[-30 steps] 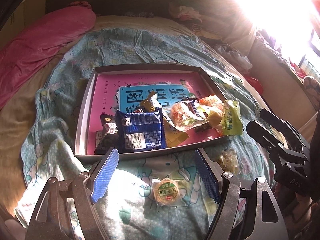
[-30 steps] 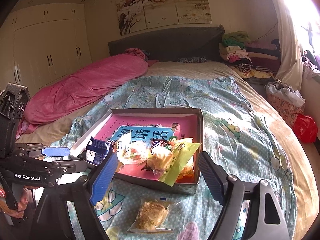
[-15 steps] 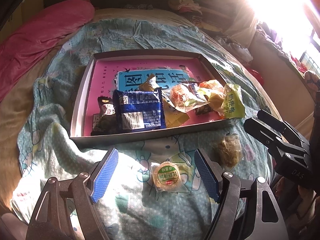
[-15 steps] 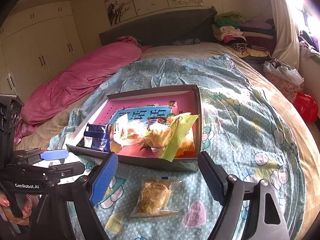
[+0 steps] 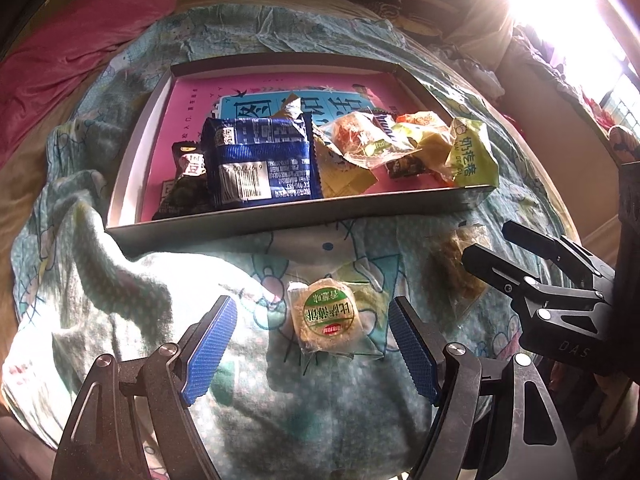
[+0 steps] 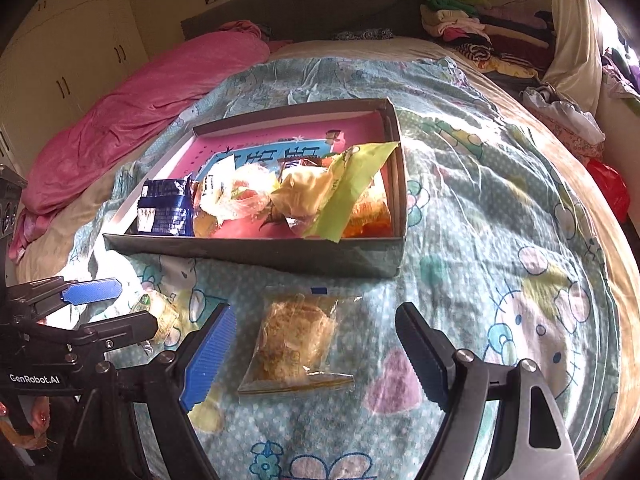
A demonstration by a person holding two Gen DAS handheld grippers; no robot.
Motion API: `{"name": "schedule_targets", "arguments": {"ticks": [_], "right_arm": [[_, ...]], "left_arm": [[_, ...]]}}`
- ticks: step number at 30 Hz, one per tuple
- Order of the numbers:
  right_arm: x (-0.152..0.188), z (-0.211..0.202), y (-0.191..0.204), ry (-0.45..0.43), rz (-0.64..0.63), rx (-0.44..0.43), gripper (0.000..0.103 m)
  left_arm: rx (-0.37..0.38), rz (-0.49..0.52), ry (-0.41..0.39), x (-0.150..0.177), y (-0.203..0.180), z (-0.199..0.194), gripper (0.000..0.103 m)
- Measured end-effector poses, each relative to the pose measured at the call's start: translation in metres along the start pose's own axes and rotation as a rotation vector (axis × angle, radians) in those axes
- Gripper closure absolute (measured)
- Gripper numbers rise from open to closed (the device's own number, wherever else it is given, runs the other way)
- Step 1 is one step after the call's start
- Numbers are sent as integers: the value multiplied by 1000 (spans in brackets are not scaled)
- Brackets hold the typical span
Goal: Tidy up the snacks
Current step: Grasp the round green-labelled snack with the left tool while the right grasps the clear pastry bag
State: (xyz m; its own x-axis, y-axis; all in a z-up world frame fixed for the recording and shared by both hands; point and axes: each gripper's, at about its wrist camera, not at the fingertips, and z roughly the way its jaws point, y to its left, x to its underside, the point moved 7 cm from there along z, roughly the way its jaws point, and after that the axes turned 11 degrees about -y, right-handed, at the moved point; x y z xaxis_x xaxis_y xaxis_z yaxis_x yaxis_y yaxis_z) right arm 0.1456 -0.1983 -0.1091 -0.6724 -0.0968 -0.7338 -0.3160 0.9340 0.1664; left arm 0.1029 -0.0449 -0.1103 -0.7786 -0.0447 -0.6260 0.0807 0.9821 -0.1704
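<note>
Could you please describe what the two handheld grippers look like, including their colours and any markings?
The left gripper and right gripper match: black metal frames with silver rivets and two flat fingers faced with ribbed blue pads. Seen from the other side, one body reads "GenRobot.AI" in white, the other "DAS". No cables show.

In the box [image 5: 256, 222], the blue packet [image 5: 262, 160] covers most of the dark packet [image 5: 184, 176] beside it and part of the box's printed blue panel [image 5: 256, 108]. Right of the box, window glare [image 5: 560, 20] washes out the room. The right gripper [image 5: 504, 248] overlaps the crumbly snack bag [image 5: 452, 256] in front of the box.
</note>
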Motion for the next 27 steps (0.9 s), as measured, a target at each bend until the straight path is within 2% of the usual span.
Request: {"name": "schedule_targets", "arguments": {"ticks": [3,14,27], "right_arm": [[5,4,0,23,-4,0,22],[15,10,20,52,-97,-26,40],[24,24,28,94,-145,-45,45]], "left_arm": [[3,-4,10,3,1,4,24],[-1,-3,29,9,0,13,24],[-11,7,34,11,0,18,24]]}}
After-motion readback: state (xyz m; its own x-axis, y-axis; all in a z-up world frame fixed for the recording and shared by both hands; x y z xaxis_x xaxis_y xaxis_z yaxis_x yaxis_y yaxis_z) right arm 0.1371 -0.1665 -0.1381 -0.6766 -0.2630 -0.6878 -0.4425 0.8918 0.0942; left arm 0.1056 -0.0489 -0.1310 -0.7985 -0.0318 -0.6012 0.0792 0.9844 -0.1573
